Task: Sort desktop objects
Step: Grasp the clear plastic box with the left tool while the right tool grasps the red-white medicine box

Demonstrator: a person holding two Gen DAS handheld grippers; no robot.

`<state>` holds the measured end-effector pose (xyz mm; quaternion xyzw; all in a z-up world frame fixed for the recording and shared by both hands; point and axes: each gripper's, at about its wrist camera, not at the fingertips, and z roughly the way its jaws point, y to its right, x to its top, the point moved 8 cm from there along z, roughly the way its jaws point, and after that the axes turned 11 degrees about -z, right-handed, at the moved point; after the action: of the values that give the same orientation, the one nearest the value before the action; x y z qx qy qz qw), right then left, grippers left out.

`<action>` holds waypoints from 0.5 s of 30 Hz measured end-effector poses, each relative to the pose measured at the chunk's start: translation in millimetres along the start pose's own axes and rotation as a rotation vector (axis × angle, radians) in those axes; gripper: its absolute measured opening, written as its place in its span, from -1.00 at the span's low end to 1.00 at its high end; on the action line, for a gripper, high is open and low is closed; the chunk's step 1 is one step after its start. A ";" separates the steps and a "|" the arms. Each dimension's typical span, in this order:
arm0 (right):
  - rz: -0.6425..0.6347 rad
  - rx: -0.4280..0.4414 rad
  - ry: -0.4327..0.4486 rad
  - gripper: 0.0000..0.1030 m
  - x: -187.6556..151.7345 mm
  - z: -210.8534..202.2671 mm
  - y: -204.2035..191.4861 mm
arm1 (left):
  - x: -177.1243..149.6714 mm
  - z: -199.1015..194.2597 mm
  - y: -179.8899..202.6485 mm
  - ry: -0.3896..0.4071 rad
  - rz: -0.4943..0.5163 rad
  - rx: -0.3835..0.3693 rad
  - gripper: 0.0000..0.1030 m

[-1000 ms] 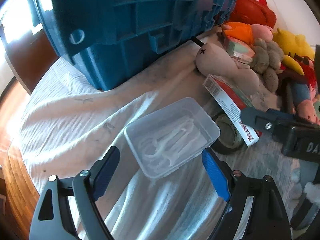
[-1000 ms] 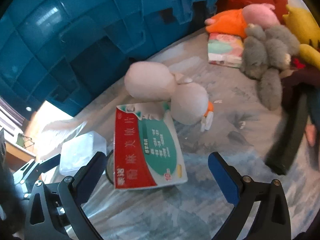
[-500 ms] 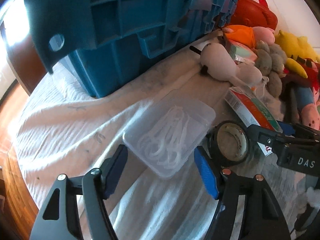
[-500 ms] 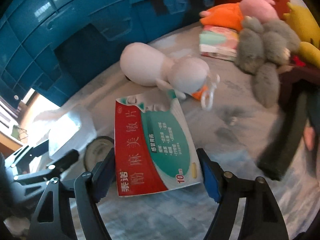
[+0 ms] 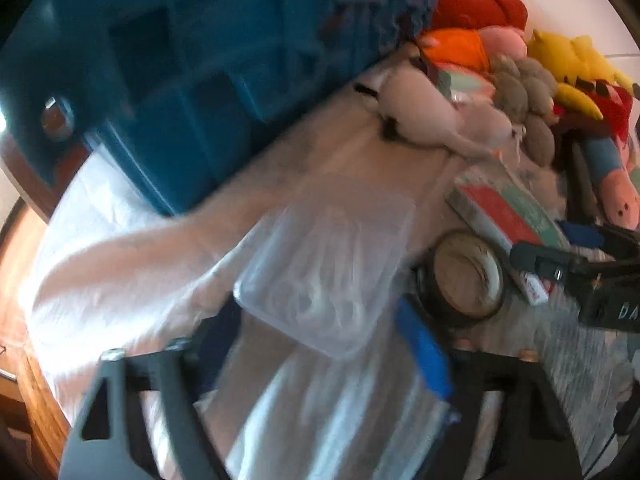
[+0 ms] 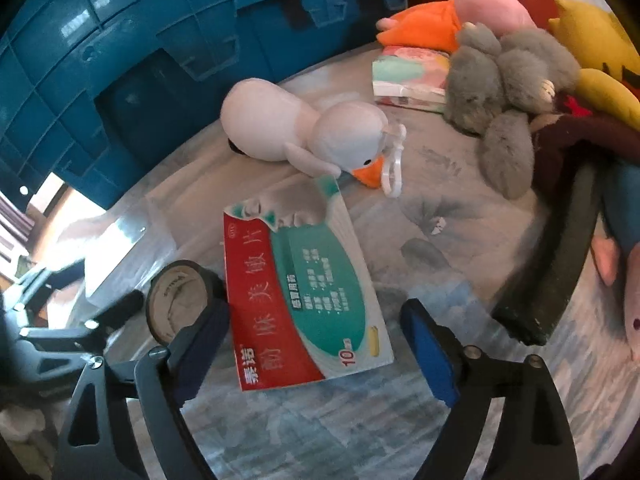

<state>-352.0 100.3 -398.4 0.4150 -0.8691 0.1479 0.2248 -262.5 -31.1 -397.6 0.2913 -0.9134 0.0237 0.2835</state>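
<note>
A clear plastic box (image 5: 328, 264) with white pieces inside lies on the white cloth. Its near end sits between the fingers of my left gripper (image 5: 320, 320), whose jaws are closing. The pads stand close at its sides, and blur hides whether they press. A red and green medicine box (image 6: 296, 292) lies flat between the fingers of my right gripper (image 6: 314, 316). The left pad is at its edge and a gap shows at the right pad. A roll of dark tape (image 6: 176, 300) stands between the two boxes.
A big blue crate (image 5: 208, 80) fills the back left. A white duck plush (image 6: 304, 128), a tissue pack (image 6: 408, 76), a grey plush (image 6: 508, 80) and other soft toys crowd the back right. A black bar (image 6: 560, 256) lies on the right. The table's wooden edge (image 5: 24, 360) is at the left.
Both grippers' jaws have narrowed. The right one has slid forward so the medicine box lies between its fingers. The left one has rolled a little and closed in on the clear box.
</note>
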 end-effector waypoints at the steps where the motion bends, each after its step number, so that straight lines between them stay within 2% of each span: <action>1: -0.002 -0.002 0.001 0.51 -0.9 -2.4 0.4 | -2.4 -1.8 2.7 0.001 0.003 -0.003 0.23; 10: 0.002 -0.027 -0.007 0.52 -5.9 -8.2 7.5 | 6.8 -3.5 4.0 -0.002 -0.026 0.011 0.25; 15: -0.015 -0.054 0.002 0.62 -5.7 0.0 2.3 | 7.0 1.7 8.6 0.007 -0.025 0.014 0.28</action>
<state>-350.7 105.4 -401.6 0.4152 -0.8693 0.1233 0.2380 -272.7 -27.9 -394.2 0.3044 -0.9085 0.0277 0.2850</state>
